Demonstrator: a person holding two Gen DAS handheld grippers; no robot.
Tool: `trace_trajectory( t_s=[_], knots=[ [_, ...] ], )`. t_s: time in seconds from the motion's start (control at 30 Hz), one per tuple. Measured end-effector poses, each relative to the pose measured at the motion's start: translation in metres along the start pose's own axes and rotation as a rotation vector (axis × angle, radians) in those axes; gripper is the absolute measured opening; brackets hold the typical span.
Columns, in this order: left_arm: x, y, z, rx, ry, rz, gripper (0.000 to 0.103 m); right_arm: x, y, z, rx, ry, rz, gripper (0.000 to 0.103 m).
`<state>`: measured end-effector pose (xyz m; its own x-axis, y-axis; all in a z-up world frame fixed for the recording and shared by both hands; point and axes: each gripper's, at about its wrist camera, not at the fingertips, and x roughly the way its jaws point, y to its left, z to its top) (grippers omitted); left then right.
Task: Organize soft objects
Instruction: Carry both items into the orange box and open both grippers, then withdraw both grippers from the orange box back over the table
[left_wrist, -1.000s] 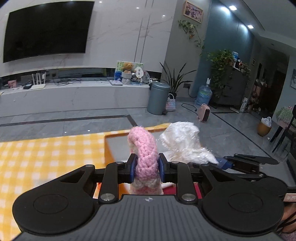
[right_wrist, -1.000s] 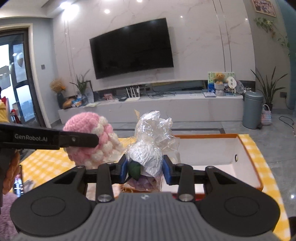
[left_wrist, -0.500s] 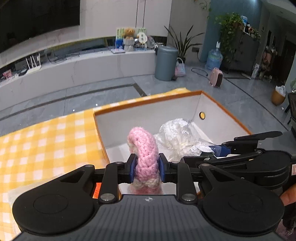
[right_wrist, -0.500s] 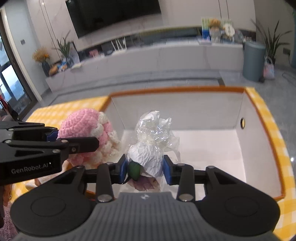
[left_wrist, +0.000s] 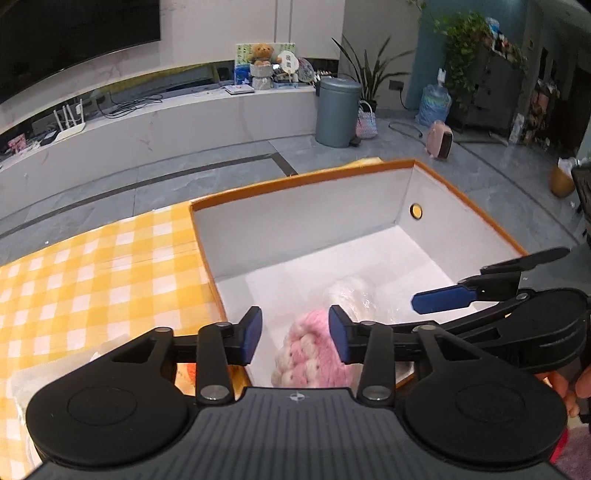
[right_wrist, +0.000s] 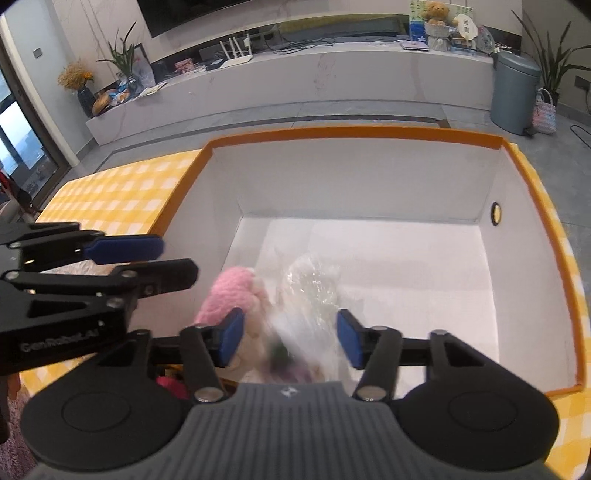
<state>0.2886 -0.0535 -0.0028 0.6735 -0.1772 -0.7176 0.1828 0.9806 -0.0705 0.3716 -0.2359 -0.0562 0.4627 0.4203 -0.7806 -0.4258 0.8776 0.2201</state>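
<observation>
Left wrist view: the left hand-held gripper (left_wrist: 295, 334) stands about half open over the near corner of the white box (left_wrist: 306, 229) with the orange rim. Its jaws have just been opening, and the pink knitted toy (left_wrist: 314, 354) lies low between them, free of both blue pads and resting on the box floor at lower centre of the frame. The right hand-held gripper (left_wrist: 441, 299) enters from the right edge.

Right wrist view: the right hand-held gripper (right_wrist: 290, 341) is likewise parted, its jaws having just been opening. The cellophane-wrapped bundle (right_wrist: 310, 295) shows blurred between the pads and appears clear of them; whether it has settled on the floor cannot be told. The pink toy sits just beside it at lower centre-left. The box stands on a bench covered with a yellow checked cloth (right_wrist: 114, 192).

Handling, as a judgement: both items look light and yielding. The knitted toy should compress under the pads and grip well across its thick middle. The bundle's wrapping looks slick and crinkly, so a hold at the fuller body below the gathered top would likely slip least.
</observation>
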Motion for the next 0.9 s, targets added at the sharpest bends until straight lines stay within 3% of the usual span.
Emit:
trace_trajectory(
  t_s=[0.23, 0.47, 0.57, 0.7, 0.9],
  knots=[
    [-0.043, -0.001, 0.0, 0.013, -0.067, -0.011, 0.053, -0.033, 0.011, -0.001, -0.026, -0.055, -0.051, 0.067],
    [-0.096, -0.003, -0.014, 0.017, -0.155, -0.028, 0.055, -0.086, 0.04, -0.019, -0.039, -0.175, -0.097, 0.079],
    [-0.121, -0.005, -0.025, 0.032, -0.207, -0.034, 0.057, -0.109, 0.057, -0.034, -0.046, -0.249, -0.128, 0.08],
    [-0.15, -0.007, -0.046, 0.039, -0.264, -0.045, 0.061, -0.134, 0.08, -0.063, -0.057, -0.341, -0.143, 0.09],
    [-0.175, 0.007, -0.08, 0.003, -0.305, -0.036, 0.068, -0.151, 0.112, -0.112, -0.027, -0.447, -0.16, 0.092]
  ],
)
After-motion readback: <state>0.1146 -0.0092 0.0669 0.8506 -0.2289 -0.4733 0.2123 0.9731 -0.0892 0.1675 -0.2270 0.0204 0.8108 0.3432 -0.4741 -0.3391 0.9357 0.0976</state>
